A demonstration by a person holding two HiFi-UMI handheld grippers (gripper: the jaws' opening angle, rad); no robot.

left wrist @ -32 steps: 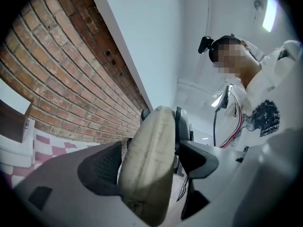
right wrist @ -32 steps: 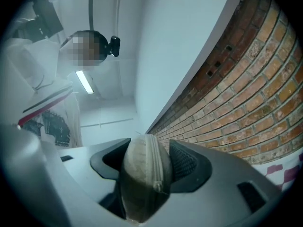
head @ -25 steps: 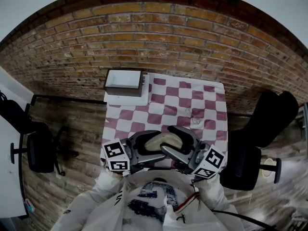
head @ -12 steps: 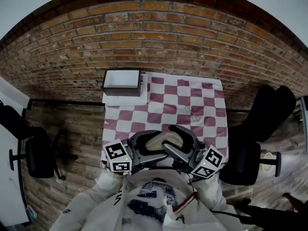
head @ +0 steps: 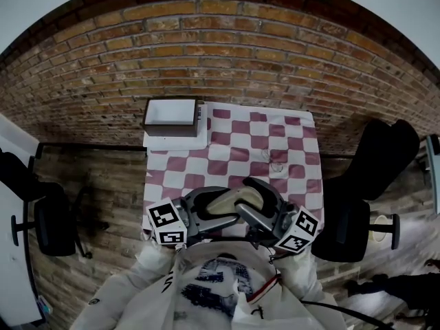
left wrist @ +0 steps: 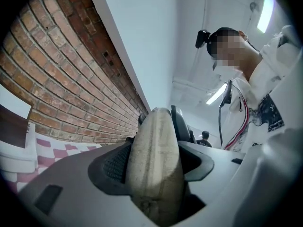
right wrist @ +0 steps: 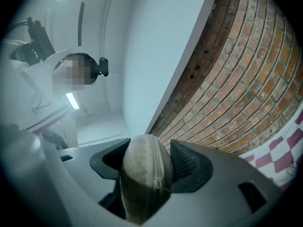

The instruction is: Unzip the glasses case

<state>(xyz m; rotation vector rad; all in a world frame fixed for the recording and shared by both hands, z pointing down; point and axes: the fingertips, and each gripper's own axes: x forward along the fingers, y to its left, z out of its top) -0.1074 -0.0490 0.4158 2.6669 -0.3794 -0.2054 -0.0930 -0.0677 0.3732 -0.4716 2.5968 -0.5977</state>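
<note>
Beige glasses case [head: 230, 201] stays pinched endwise by left gripper [head: 197, 212] and right gripper [head: 265, 208]; nothing moved, zip [right wrist: 156, 169] still closed.

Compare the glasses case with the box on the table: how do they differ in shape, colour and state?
The glasses case is rounded and beige; the box is rectangular, dark outside and white inside. The glasses case is gripped between the left hand-held gripper and the right hand-held gripper; the box rests on the table, at its far left corner. The case looks zipped shut; the box is open on top.
</note>
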